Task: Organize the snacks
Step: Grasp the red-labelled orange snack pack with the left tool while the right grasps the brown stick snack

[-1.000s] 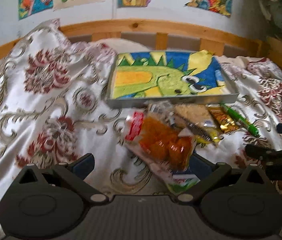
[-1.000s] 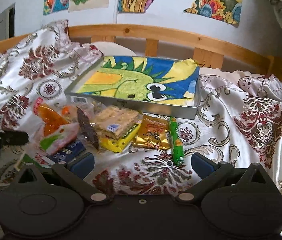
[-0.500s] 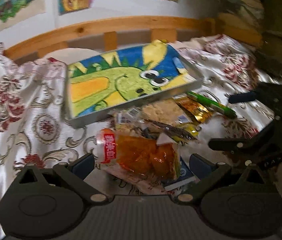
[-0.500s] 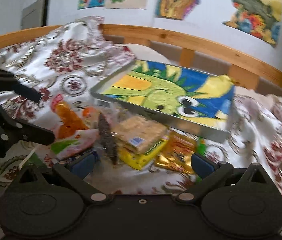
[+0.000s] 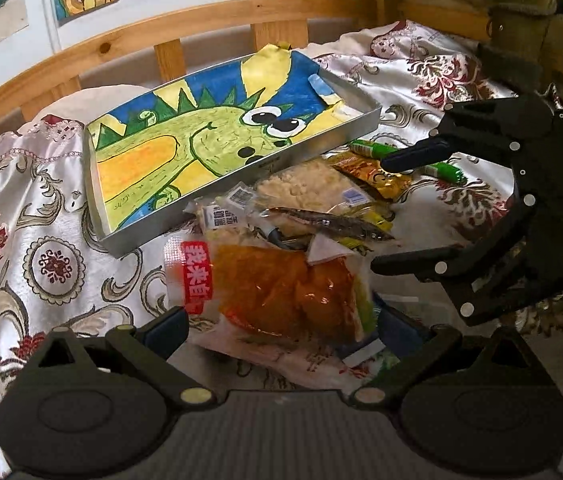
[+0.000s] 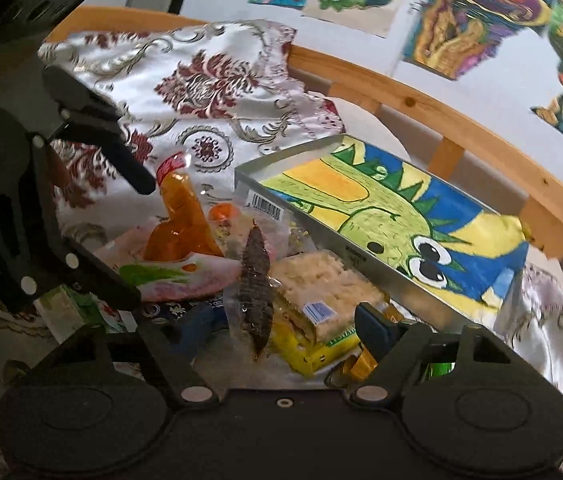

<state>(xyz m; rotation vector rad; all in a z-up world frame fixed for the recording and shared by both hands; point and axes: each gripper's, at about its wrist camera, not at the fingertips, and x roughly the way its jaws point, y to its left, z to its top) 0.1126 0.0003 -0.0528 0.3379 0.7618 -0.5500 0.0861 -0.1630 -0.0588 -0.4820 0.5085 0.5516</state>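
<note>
A pile of snacks lies on the bedspread in front of a metal tray (image 5: 355,130) (image 6: 369,276) lined with a dinosaur drawing. An orange snack bag (image 5: 281,292) (image 6: 179,220) lies between the fingers of my left gripper (image 5: 281,326), which is open. A rice cracker pack (image 5: 313,188) (image 6: 329,284), a dried fish pack (image 5: 333,222) (image 6: 255,288), a gold sachet (image 5: 377,174) and a green stick (image 5: 405,156) lie behind. My right gripper (image 6: 287,326) is open, low over the fish and cracker packs, and shows in the left wrist view (image 5: 393,212).
The wooden bed rail (image 5: 209,20) (image 6: 433,108) runs behind the tray. The floral satin bedspread (image 5: 33,208) (image 6: 209,80) spreads to the left. A green carton (image 6: 69,308) and a blue pack (image 5: 397,332) lie under the pile. Drawings hang on the wall.
Both grippers have moved in towards the snack pile from opposite sides and turned towards each other. The snacks and tray have not moved.
</note>
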